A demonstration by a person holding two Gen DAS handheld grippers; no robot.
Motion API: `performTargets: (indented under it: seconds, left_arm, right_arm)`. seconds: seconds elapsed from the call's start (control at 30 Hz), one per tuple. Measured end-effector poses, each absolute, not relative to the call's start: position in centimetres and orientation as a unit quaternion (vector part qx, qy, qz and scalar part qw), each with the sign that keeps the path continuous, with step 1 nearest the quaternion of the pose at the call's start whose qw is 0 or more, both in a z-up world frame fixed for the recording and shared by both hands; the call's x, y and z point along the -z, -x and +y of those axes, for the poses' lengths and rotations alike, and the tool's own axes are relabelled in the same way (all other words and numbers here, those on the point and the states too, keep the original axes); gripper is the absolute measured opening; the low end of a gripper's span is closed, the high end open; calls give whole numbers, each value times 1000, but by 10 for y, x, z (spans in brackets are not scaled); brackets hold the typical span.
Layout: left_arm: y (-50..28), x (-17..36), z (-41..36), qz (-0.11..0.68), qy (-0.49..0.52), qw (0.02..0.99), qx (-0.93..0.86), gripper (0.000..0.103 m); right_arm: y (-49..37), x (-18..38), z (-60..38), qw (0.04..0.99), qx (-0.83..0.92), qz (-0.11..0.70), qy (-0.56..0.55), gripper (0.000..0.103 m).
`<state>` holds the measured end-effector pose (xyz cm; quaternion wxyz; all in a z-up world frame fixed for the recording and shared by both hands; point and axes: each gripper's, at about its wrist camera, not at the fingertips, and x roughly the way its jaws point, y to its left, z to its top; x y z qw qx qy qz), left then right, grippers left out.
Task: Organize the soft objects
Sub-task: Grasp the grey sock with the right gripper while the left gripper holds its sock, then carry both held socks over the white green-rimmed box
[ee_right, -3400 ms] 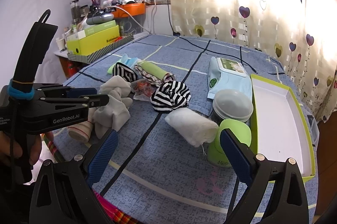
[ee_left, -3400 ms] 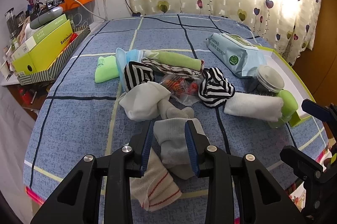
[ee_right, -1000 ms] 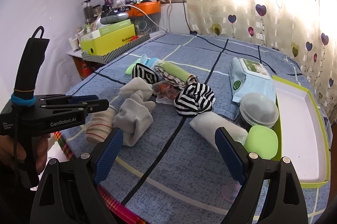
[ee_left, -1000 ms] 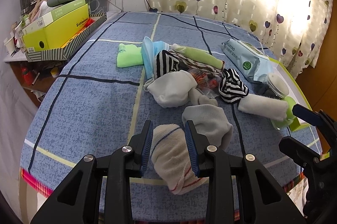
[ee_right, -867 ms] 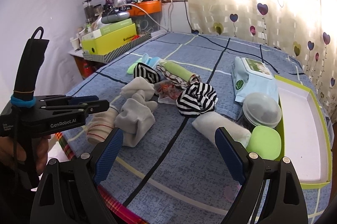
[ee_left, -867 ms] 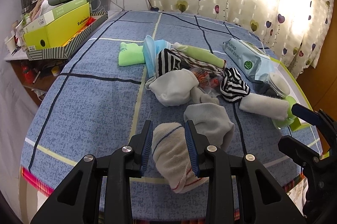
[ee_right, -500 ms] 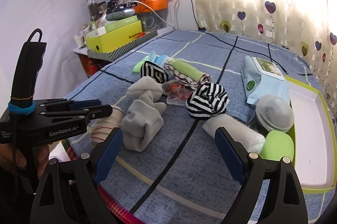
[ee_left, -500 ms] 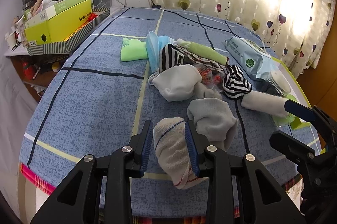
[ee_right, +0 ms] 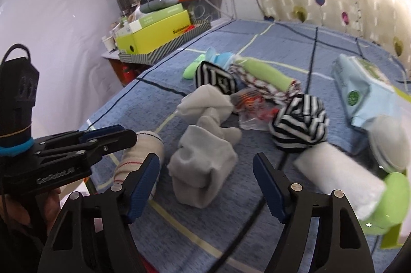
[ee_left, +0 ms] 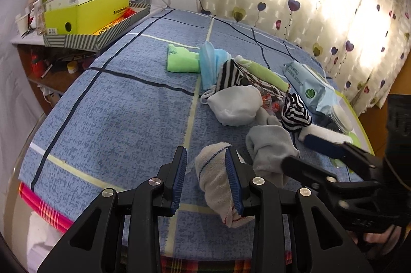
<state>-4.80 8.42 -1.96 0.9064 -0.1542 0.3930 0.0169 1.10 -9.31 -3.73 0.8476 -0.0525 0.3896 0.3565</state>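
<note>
A cream sock with red and blue stripes [ee_left: 218, 185] lies near the bed's front edge, against the inner face of my left gripper's right finger. My left gripper [ee_left: 206, 179] stands open, its left finger clear of the sock. The sock also shows in the right wrist view [ee_right: 140, 157]. A grey sock [ee_right: 203, 165] lies bunched in front of my right gripper [ee_right: 205, 185], which is open and empty above it. Behind lie a white sock [ee_left: 235, 103], two black-and-white striped items [ee_right: 299, 122], a green sock roll [ee_right: 267, 76] and a white rolled cloth [ee_right: 339, 183].
A blue checked bedcover [ee_left: 123, 113] holds everything. A wet-wipes pack [ee_left: 308, 88], a clear-lidded jar [ee_right: 388, 142], a green cup [ee_right: 394, 196] and a green-edged white tray [ee_left: 359, 124] sit at the right. A striped tray with yellow boxes [ee_left: 92, 16] stands at the far left.
My left gripper has opened and let the striped sock go. My right gripper has swung left and closer, over the grey sock.
</note>
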Motion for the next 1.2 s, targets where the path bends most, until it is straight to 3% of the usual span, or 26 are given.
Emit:
performTargets:
  seconds: [0.23,0.3,0.4,0.6,1.2]
  left_arm:
    - [50,24,79,396,163,904,5,33]
    - [49,25,74,399,161,903,13,40]
    - [49,27,68,405,164,899,25,42]
    - [45,32,56,417,174,891,49,49]
    - [20,46,19,454,168,869,102,47]
  right_arm:
    - [-27,56,-84,828,-360,428,40,47]
    - [-25,55,-85,827,-363,427,40,28]
    - [-23,52,-89,832,-361,419,44,22]
    - [-20,49,-103,841,-352,408,47,20]
    - [-14,21,-141,875,-313,365,47,19]
